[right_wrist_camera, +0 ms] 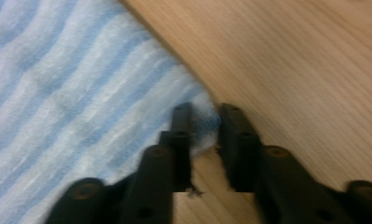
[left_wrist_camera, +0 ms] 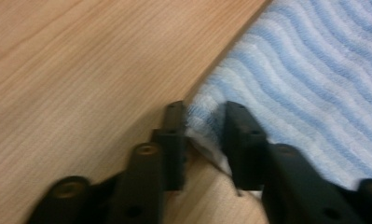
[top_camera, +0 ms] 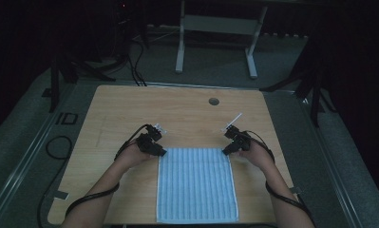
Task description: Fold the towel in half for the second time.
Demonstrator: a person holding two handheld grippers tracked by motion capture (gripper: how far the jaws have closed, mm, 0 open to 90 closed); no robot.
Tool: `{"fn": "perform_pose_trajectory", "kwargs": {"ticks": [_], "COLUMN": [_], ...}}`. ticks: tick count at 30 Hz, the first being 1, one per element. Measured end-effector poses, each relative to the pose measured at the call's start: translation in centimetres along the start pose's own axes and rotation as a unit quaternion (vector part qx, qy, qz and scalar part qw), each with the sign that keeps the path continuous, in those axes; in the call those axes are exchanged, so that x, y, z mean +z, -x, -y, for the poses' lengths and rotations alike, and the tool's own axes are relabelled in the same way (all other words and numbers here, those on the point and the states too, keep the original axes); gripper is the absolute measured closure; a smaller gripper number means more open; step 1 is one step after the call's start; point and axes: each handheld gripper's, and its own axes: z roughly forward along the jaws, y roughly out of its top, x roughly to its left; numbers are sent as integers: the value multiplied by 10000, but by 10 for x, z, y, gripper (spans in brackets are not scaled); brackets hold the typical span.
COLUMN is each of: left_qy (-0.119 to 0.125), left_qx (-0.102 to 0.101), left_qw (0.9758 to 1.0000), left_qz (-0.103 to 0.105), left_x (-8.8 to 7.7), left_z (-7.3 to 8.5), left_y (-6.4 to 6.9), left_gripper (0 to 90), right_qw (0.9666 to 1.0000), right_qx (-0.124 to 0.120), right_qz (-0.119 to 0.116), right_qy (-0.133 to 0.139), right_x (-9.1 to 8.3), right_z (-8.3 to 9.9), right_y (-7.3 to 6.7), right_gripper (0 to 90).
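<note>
Fingers of both grippers, left gripper (top_camera: 159,151) and right gripper (top_camera: 226,150), pinch the striped towel's (top_camera: 196,183) far corners (flat on the table (top_camera: 130,109)); folding seems yet to begin.

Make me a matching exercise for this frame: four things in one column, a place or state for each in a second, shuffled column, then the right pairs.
Things:
1. left gripper
2. right gripper
3. towel
4. round hole

Places or states:
A. lies flat on the table's near half, blue and white striped
B. closed on the towel's far right corner
C. in the bare wood near the table's far edge
D. closed on the towel's far left corner

Pairs: 1-D, 2-B, 3-A, 4-C
</note>
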Motion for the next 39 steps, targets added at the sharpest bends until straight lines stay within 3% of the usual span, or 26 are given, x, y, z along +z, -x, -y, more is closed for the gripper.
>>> {"fn": "perform_pose_trajectory", "kwargs": {"ticks": [3, 10, 16, 19, 21, 25, 32, 34, 35, 36, 39], "left_qy": [-9, 34, 72, 265, 367, 572, 932, 918, 990, 1010, 1095], "left_qx": [-10, -257, -269, -301, -240, -70, 298, 326, 382, 402, 485], "left_qw": [10000, 9993, 9983, 9977, 9973, 9967, 9939, 9942, 9935, 9936, 9925], "left_qz": [-62, -260, -517, -552, -588, -570, -510, -458, -418, -301, -235], "left_x": [1, -4, -8, -23, -34, -55, -82, -84, -88, -90, -94], "left_z": [-3, -17, -35, -47, -53, -59, -39, -36, -26, -20, -9], "left_y": [2, -10, -16, -20, -20, -14, 10, 12, 20, 24, 33], "left_gripper": [843, 853, 854, 854, 854, 853, 853, 852, 853, 852, 852], "right_qw": [9998, 9993, 9973, 9960, 9941, 9917, 9841, 9836, 9813, 9808, 9785], "right_qx": [-153, -9, 35, 63, 83, 102, -179, -198, -262, -254, -360], "right_qz": [140, 275, 586, 685, 833, 866, 937, 920, 898, 868, 856], "right_qy": [-56, 261, 439, 572, 687, 946, 1495, 1536, 1684, 1727, 1843], "right_x": [0, -15, -30, -41, -49, -66, -95, -98, -104, -107, -111], "right_z": [-4, -11, -31, -37, -39, -38, -15, -10, 1, 6, 21], "right_y": [-4, 4, 10, 13, 14, 14, -11, -15, -24, -27, -38], "right_gripper": [852, 856, 857, 857, 856, 856, 856, 856, 856, 856, 856]}}
